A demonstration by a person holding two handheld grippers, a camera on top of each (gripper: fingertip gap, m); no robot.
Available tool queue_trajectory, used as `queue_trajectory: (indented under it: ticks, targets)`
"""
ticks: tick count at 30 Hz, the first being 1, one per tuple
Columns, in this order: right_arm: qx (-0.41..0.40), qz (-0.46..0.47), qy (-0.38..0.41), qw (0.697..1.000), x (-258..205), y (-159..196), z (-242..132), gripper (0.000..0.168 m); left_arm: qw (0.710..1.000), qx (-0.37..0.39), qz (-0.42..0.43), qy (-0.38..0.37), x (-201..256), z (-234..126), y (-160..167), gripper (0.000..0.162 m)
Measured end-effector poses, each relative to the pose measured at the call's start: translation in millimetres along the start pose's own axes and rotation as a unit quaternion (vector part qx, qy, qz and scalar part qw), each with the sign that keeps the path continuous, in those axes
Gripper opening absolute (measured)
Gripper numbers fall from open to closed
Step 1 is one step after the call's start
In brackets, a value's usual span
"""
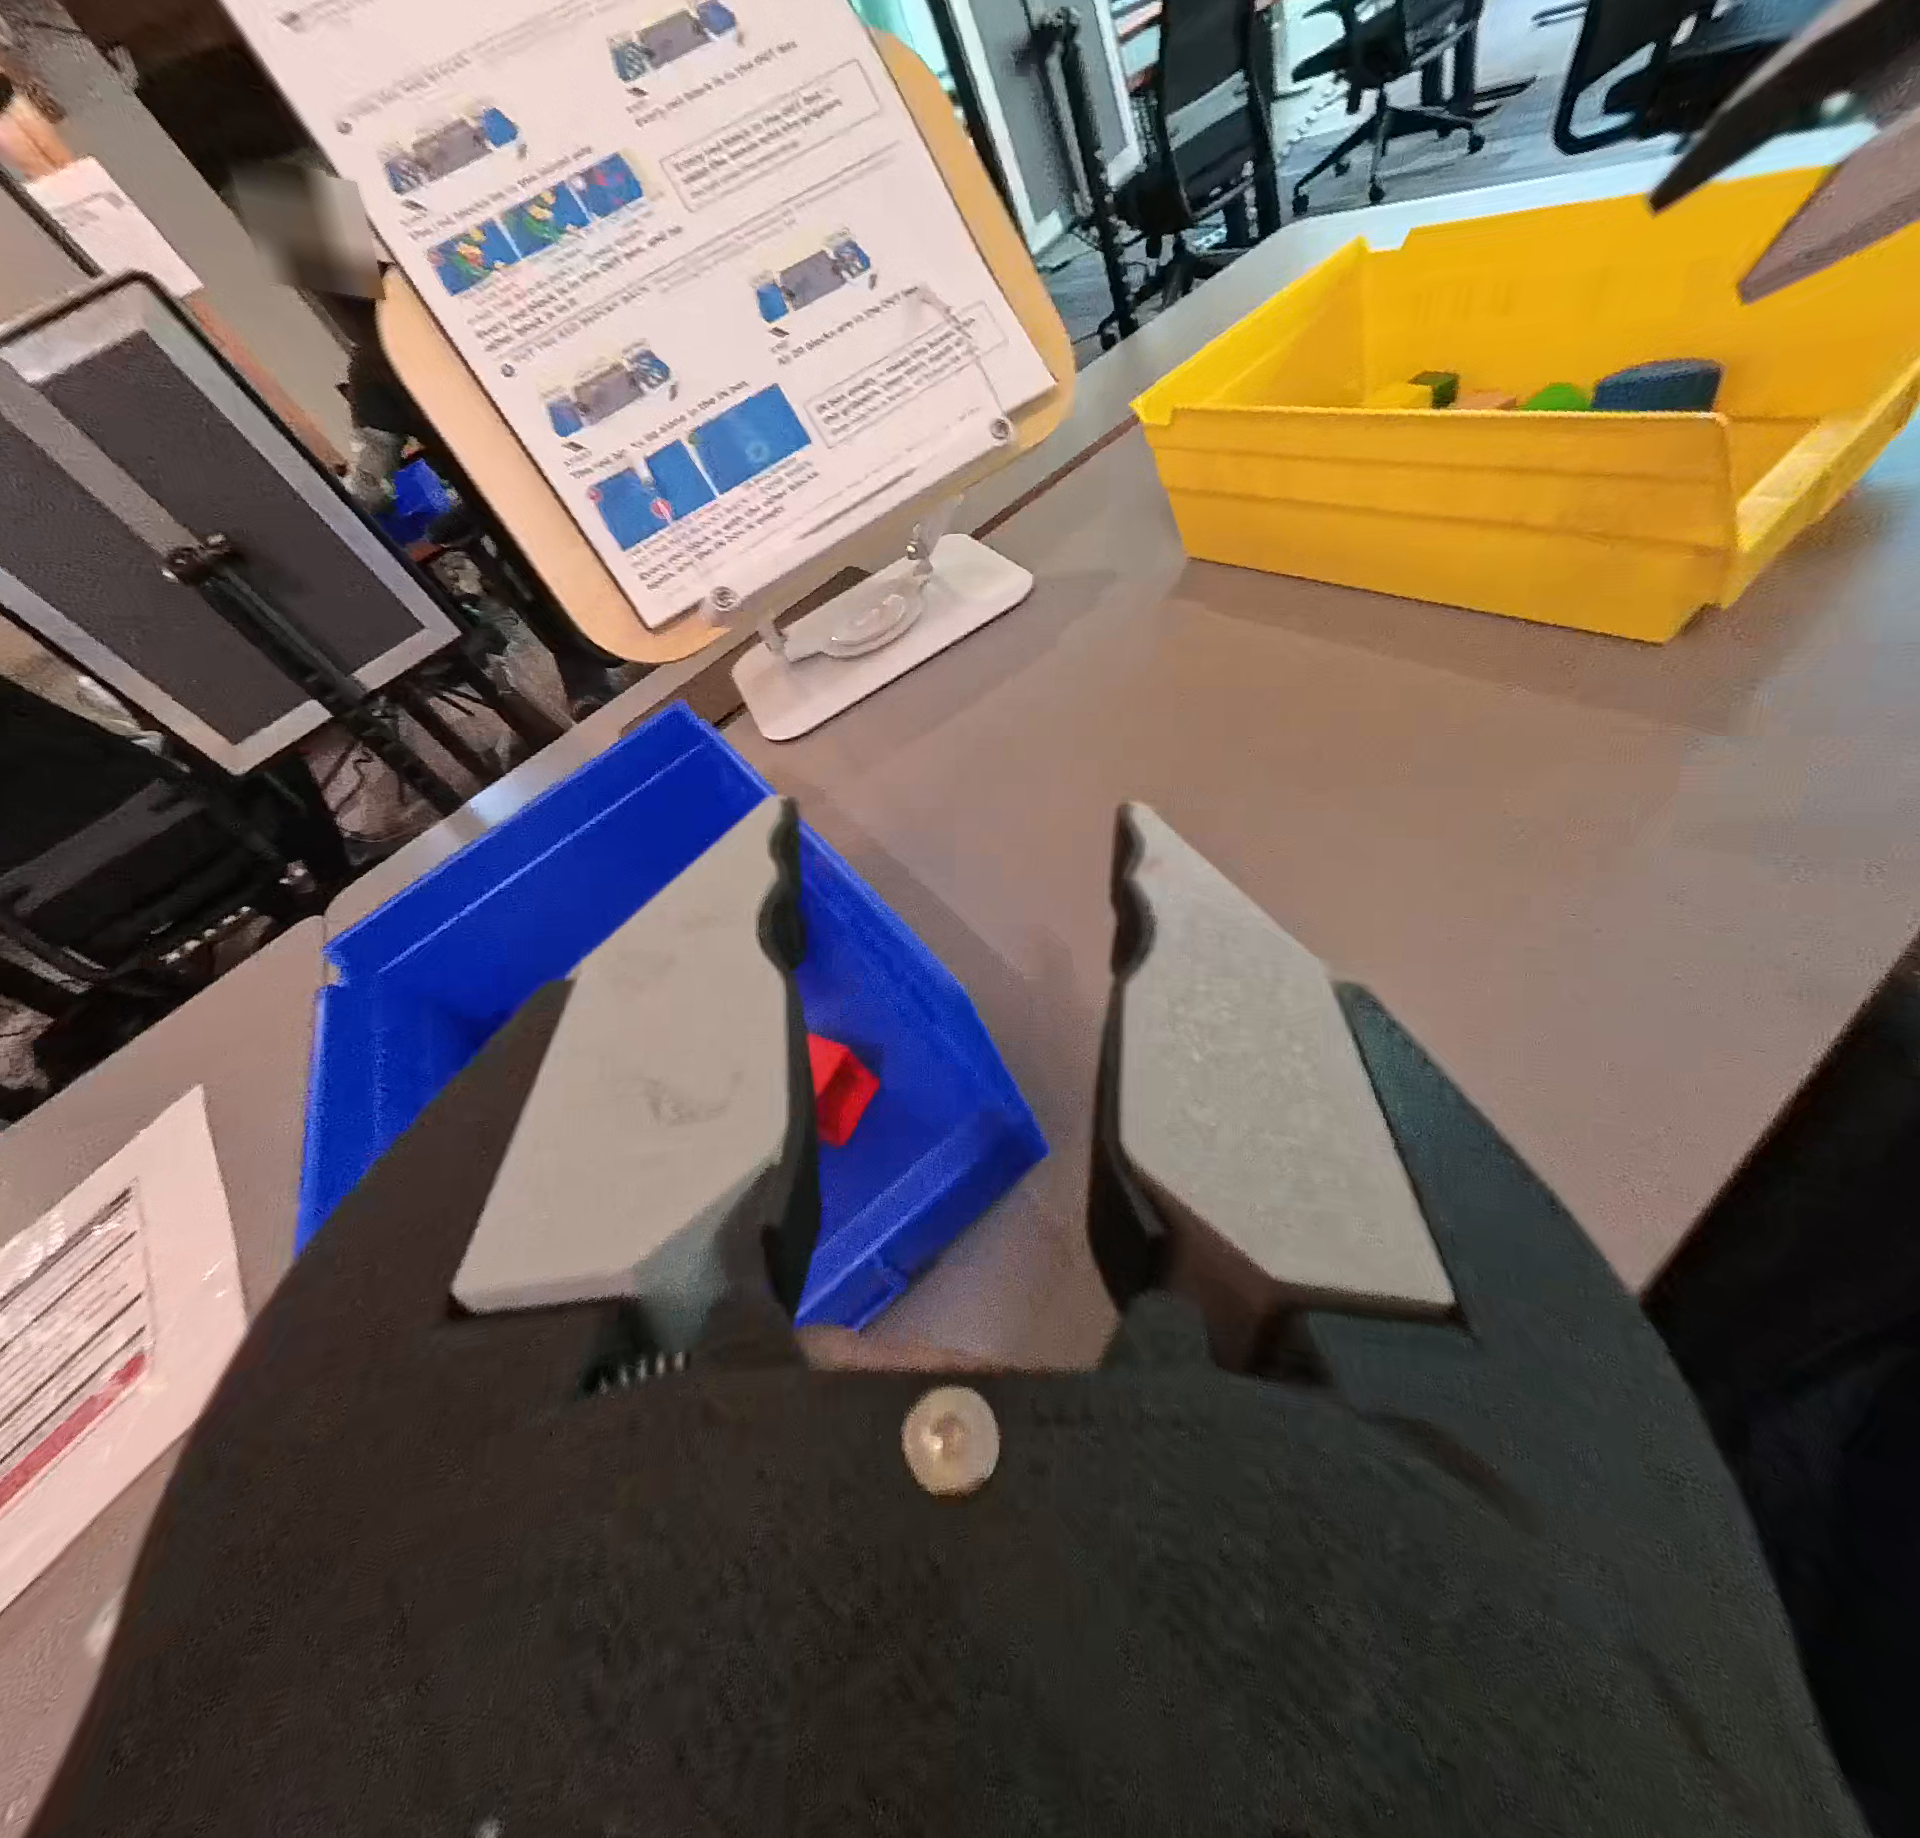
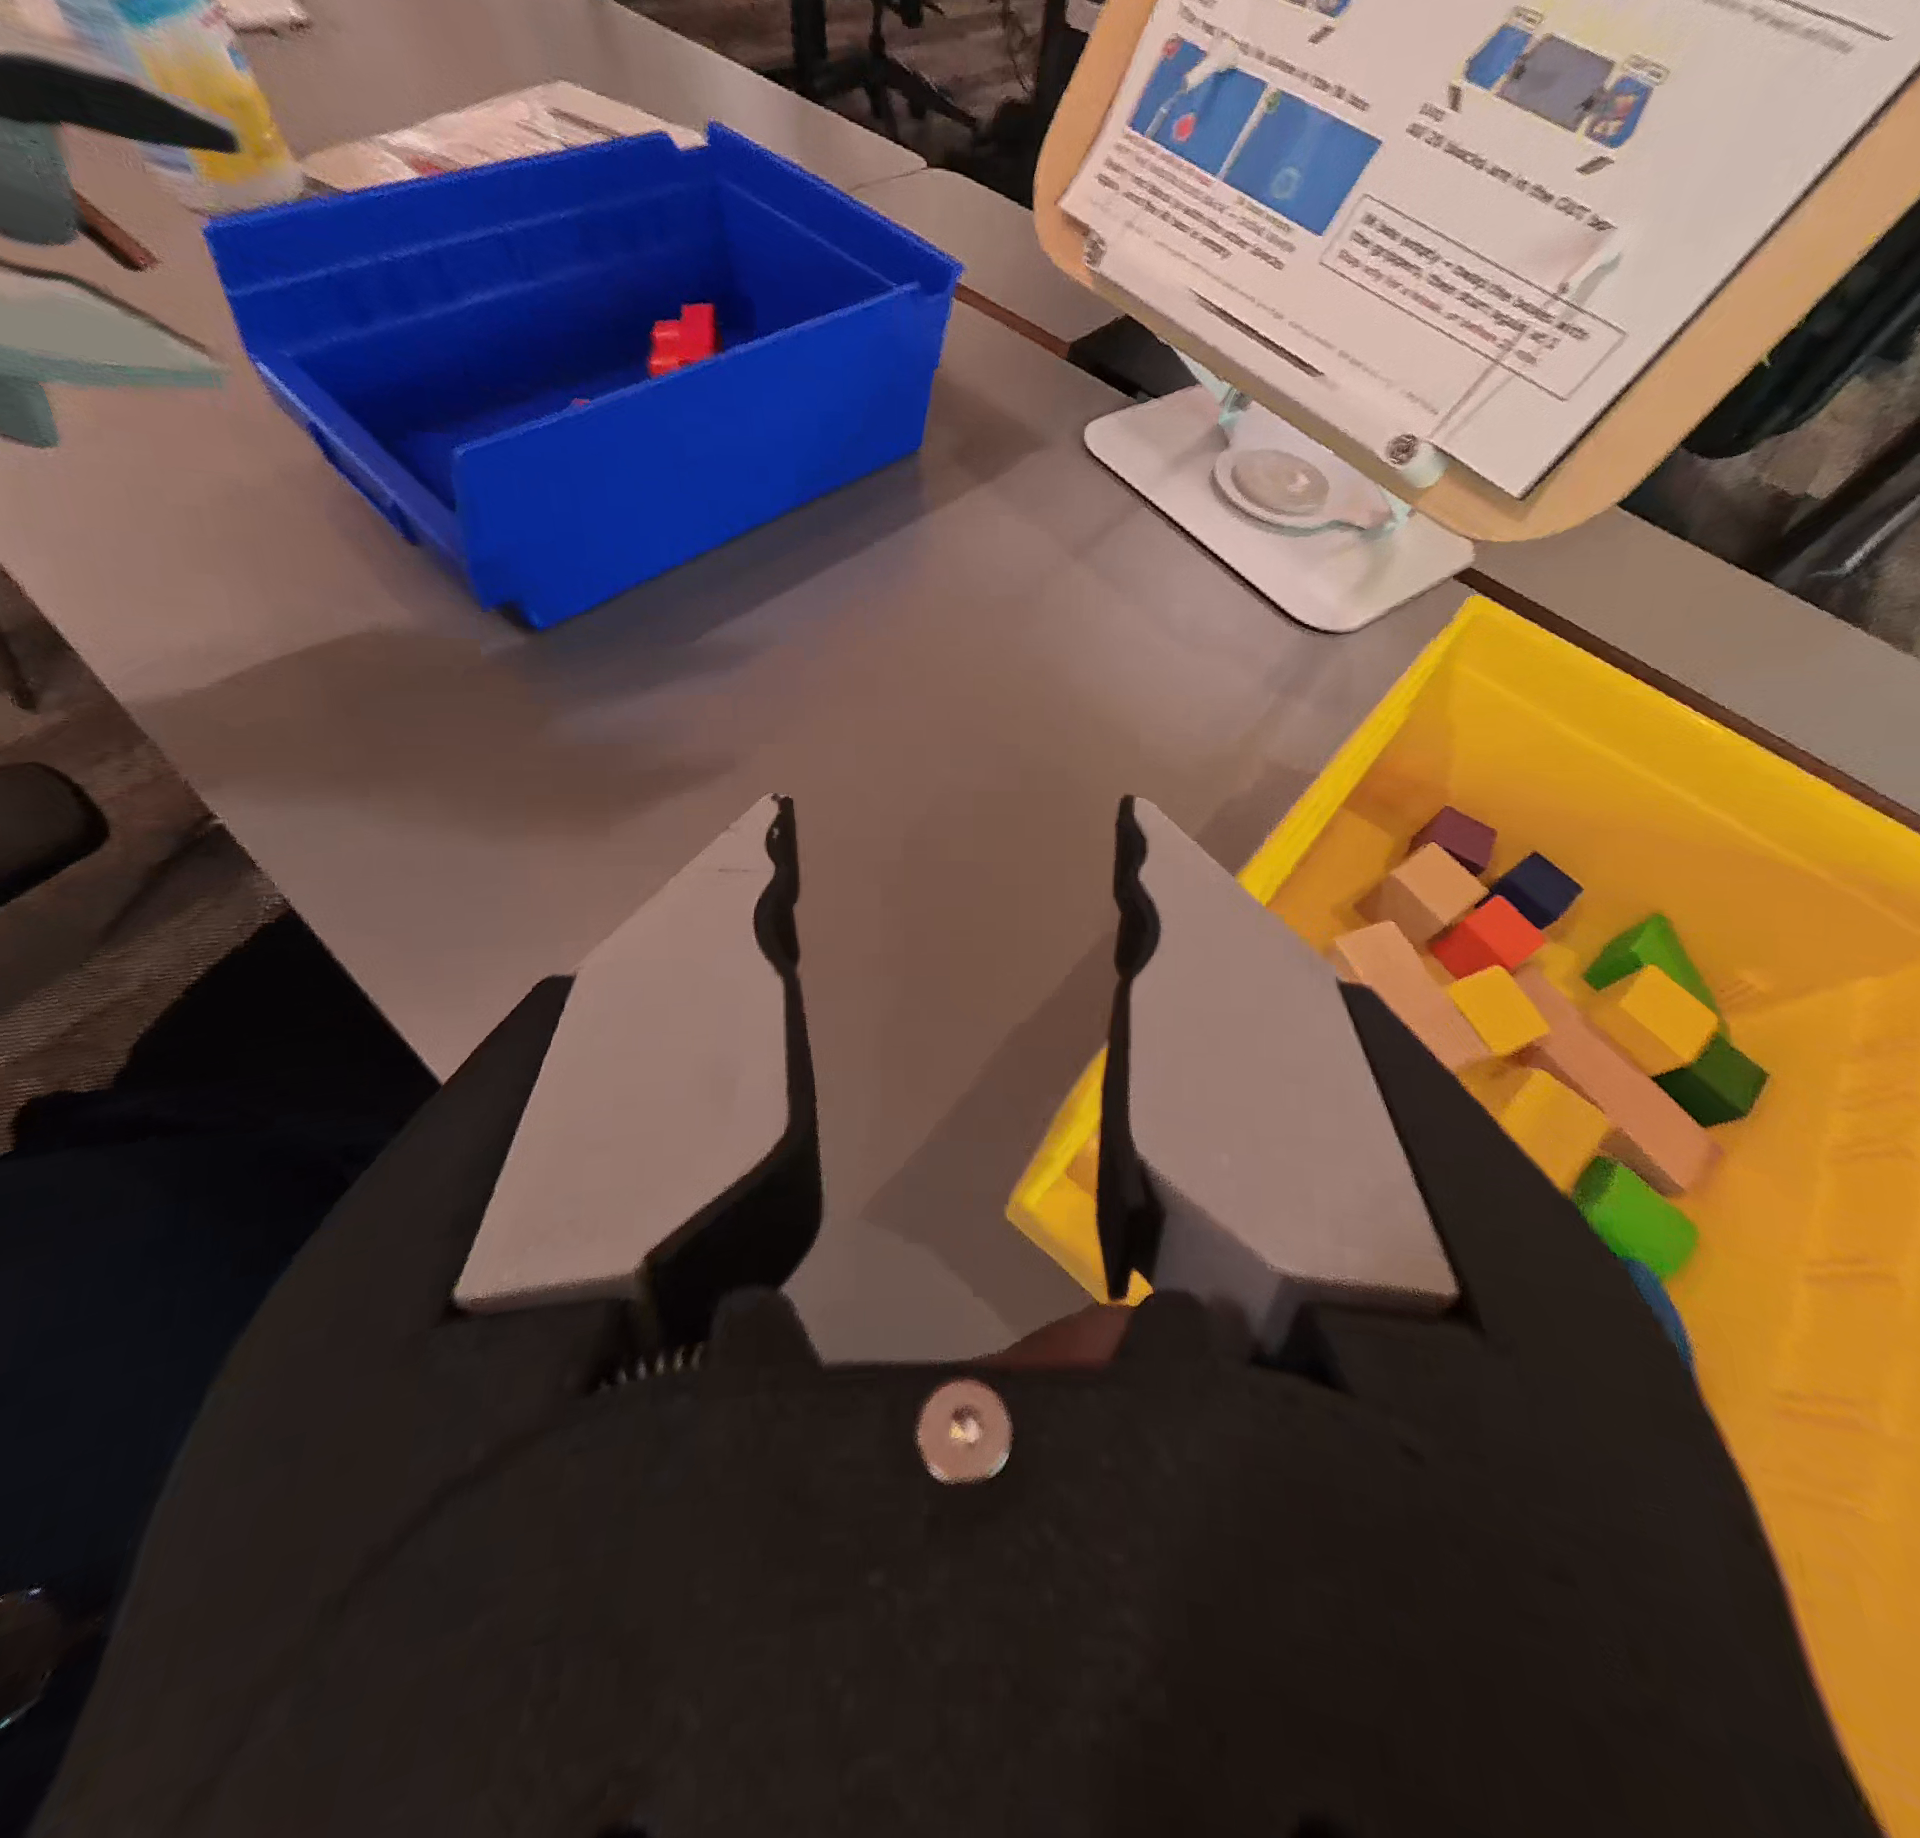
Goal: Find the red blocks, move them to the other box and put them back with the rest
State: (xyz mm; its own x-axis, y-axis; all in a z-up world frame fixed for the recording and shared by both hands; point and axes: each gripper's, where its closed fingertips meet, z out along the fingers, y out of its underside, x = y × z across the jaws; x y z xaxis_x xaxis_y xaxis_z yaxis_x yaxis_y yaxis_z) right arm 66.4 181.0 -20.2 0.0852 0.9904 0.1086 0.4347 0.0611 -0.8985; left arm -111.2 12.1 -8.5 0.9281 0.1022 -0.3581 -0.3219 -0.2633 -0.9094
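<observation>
On the grey table (image 2: 831,708) a yellow box (image 2: 1558,708) holds mixed blocks beside the right gripper (image 2: 951,822), spread empty, while the left gripper (image 1: 951,822), also spread empty, hovers over the blue box (image 1: 499,915), red blocks (image 1: 844,1087) just past its left finger.

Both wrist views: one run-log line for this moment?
left gripper open over blue box | right gripper open, empty | red blocks in blue box | yellow box holds mixed blocks

Blue moulded-plastic box (image 2: 582,375): smooth, slight sheen. Yellow plastic box (image 2: 1558,749): smooth, glossy. Painted and bare wooden blocks (image 2: 1538,1009): matt. Grey table top (image 2: 831,708): smooth, faintly reflective. Grey gripper finger pads (image 1: 665,1082): matt, finely grained.
</observation>
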Motion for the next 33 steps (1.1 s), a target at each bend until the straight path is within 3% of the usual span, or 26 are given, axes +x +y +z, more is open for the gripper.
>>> queue_trajectory:
  ticks: [1,2,5,10,13,19,25,33]
  targets:
    - [-0.003,-0.003,-0.002,1.0,-3.5,0.7,0.4,0.057,1.0,0.008,-0.001,-0.012,-5.9,-0.8,-3.6,0.045]
    - [-0.011,-0.012,0.008,1.0,-3.7,1.4,-0.8,0.06,1.0,0.015,-0.005,-0.009,-6.2,-1.5,-6.3,0.043]
    - [0.009,-0.036,0.06,0.998,1.4,-3.9,-13.1,0.057,1.0,0.016,-0.007,0.007,2.5,-1.7,-3.9,0.054]
    - [0.03,-0.039,0.082,0.995,6.9,-9.4,-18.6,0.056,0.999,-0.02,0.032,0.021,4.3,-5.9,16.8,0.055]
    - [0.034,-0.025,0.108,0.993,23.3,-8.1,-19.9,0.056,1.0,-0.022,0.014,-0.007,-22.0,-21.9,21.7,0.054]
    - [0.057,-0.012,0.098,0.993,28.7,-15.5,-21.4,0.054,0.997,-0.04,-0.01,-0.066,-60.8,-37.2,38.4,0.049]
    - [0.061,-0.035,0.087,0.994,20.4,-21.5,-12.6,0.055,0.994,-0.082,0.006,-0.073,-56.9,-29.1,57.9,0.048]
    - [0.058,-0.051,0.092,0.993,18.1,-21.4,-6.8,0.055,0.993,-0.095,0.024,-0.066,-49.8,-26.3,60.5,0.047]
